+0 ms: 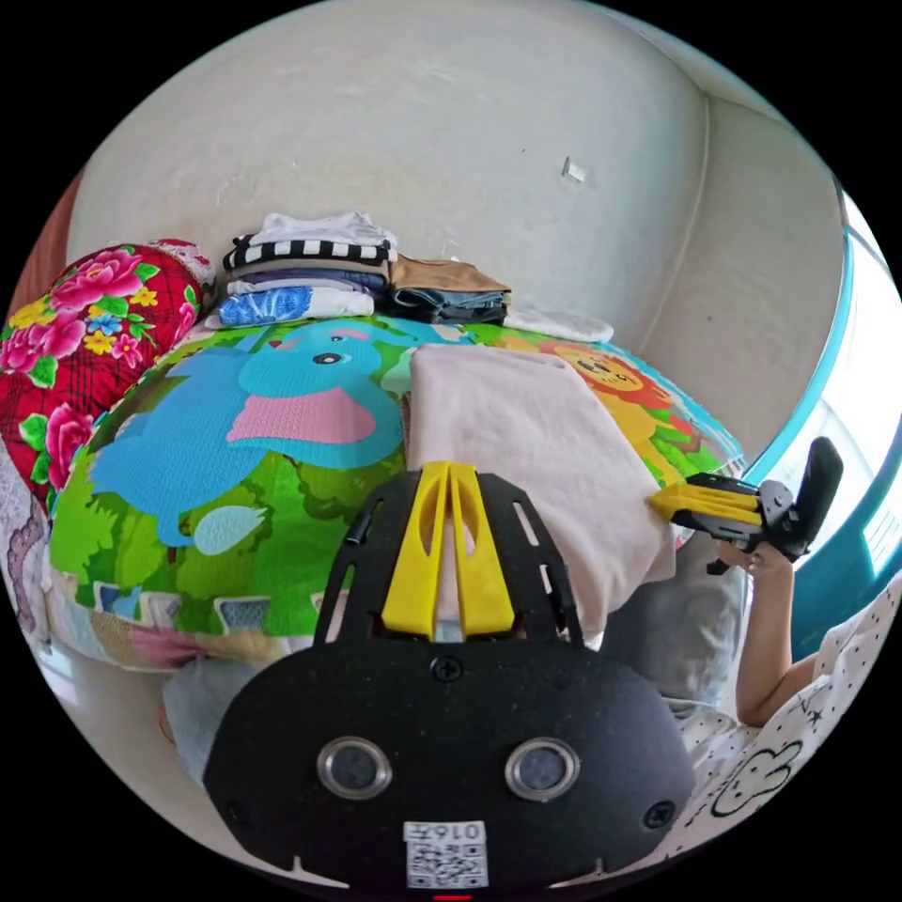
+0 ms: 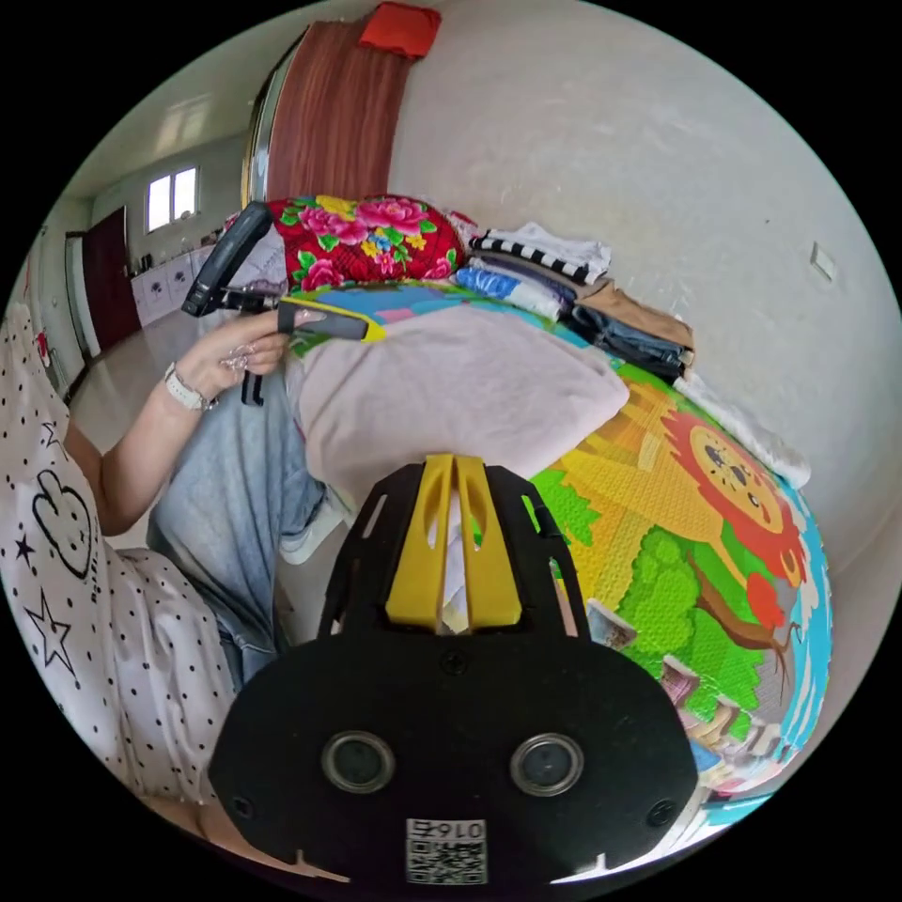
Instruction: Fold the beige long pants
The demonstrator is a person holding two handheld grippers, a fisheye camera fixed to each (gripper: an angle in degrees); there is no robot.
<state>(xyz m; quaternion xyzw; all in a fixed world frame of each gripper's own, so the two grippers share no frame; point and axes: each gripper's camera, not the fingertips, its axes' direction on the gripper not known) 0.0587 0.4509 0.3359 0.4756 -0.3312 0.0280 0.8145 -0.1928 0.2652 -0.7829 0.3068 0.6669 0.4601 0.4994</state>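
On my left I note a red floral quilt (image 1: 89, 324) at the edge of the cartoon animal mat (image 1: 235, 451), and beside it, against the wall (image 1: 451, 122), a stack of folded clothes (image 1: 310, 272) with a second, smaller pile (image 1: 446, 291) touching it. The beige long pants (image 1: 526, 451) lie folded over on the mat, their near end hanging past its edge.

My left gripper (image 1: 449, 474) has its yellow jaws drawn together on the near edge of the pants; a strip of cloth shows between them. In the right gripper view it sits at the pants' far corner (image 2: 352, 327), held in a hand (image 2: 235, 362).

My right gripper (image 2: 453, 470) likewise has both jaws pressed together on a fold of the pants (image 2: 451, 385). In the left gripper view it (image 1: 667, 503) meets the cloth's right edge, held by the other hand (image 1: 761, 562). Beyond it stands a window frame (image 1: 832, 376).
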